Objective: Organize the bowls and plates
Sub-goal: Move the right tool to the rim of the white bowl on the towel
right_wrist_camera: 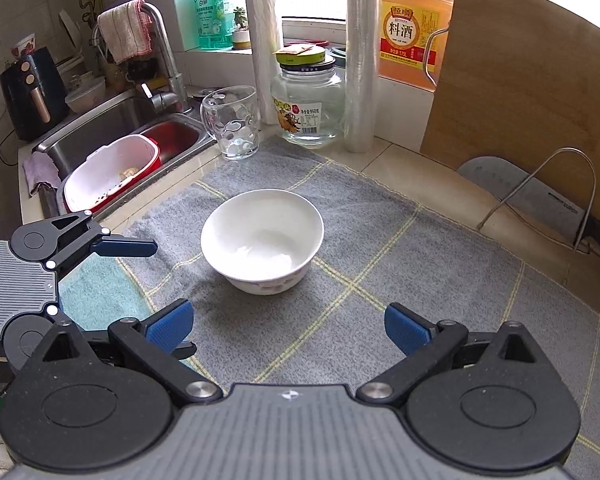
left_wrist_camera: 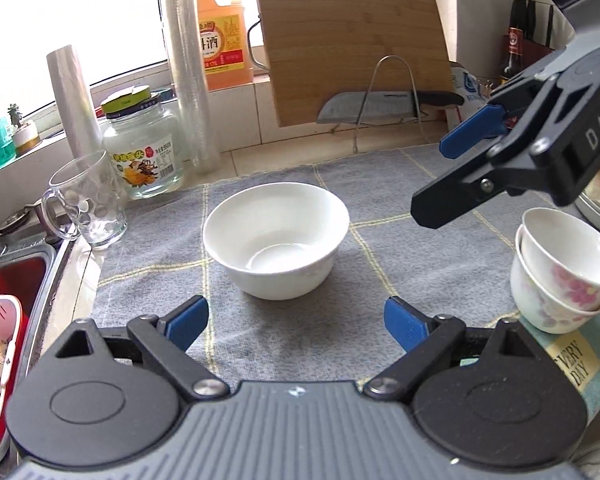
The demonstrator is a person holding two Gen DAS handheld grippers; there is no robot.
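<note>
While both grippers hang with jaws apart and nothing between them, a white bowl [left_wrist_camera: 276, 240] stands upright mid-way across the grey checked cloth [left_wrist_camera: 412, 264] on the counter. Left gripper [left_wrist_camera: 296, 322] and right gripper [right_wrist_camera: 288, 326] flank it, neither touching. Two stacked flowered cups [left_wrist_camera: 564, 272] sit at the cloth's right edge.

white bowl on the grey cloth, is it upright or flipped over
Upright: the white bowl sits on its base on the grey cloth, rim up, inside visible and empty.
</note>
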